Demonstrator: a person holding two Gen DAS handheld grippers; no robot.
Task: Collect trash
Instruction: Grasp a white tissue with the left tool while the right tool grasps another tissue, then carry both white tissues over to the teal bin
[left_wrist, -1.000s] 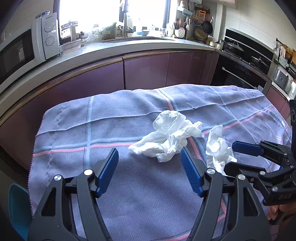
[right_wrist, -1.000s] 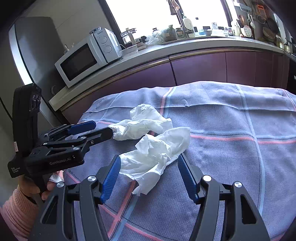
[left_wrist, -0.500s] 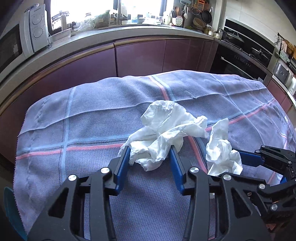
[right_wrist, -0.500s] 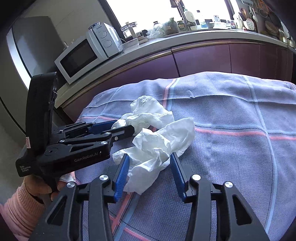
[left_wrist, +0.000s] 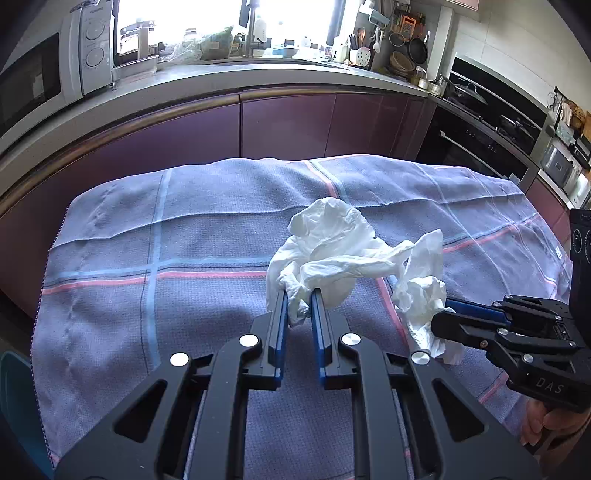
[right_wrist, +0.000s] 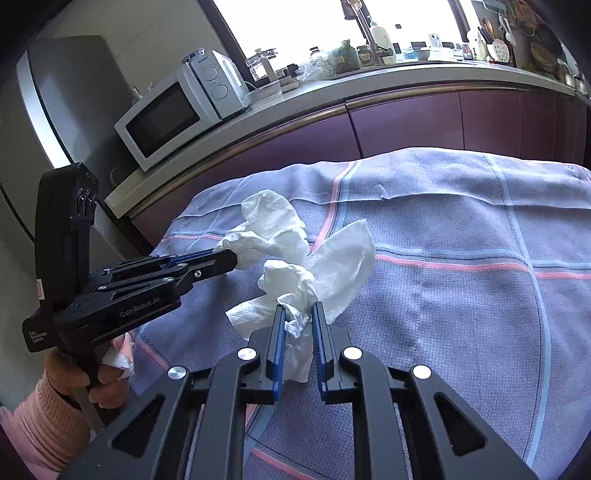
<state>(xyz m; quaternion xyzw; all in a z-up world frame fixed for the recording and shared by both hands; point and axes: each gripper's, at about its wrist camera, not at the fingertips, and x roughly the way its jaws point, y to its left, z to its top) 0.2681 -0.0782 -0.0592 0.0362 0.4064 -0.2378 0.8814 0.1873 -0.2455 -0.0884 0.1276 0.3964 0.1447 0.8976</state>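
Note:
Two crumpled white paper tissues lie on a purple checked cloth (left_wrist: 184, 314). My left gripper (left_wrist: 298, 295) is shut on the near edge of the larger tissue (left_wrist: 328, 243); it also shows in the right wrist view (right_wrist: 266, 229), where the left gripper (right_wrist: 229, 258) comes in from the left. My right gripper (right_wrist: 298, 310) is shut on the smaller tissue (right_wrist: 332, 262). That tissue (left_wrist: 421, 295) and the right gripper (left_wrist: 443, 314) show at the right of the left wrist view.
The cloth (right_wrist: 461, 295) covers a table in a kitchen. Behind it run purple cabinets (left_wrist: 288, 122) and a counter with a white microwave (right_wrist: 173, 114). An oven (left_wrist: 480, 144) stands at the back right. A teal object (left_wrist: 14, 406) sits below the table's left edge.
Both grippers moved forward onto the tissues and closed, from wide open to shut, each pinching its own tissue. The tissues have bunched up and lifted slightly at the pinched ends.

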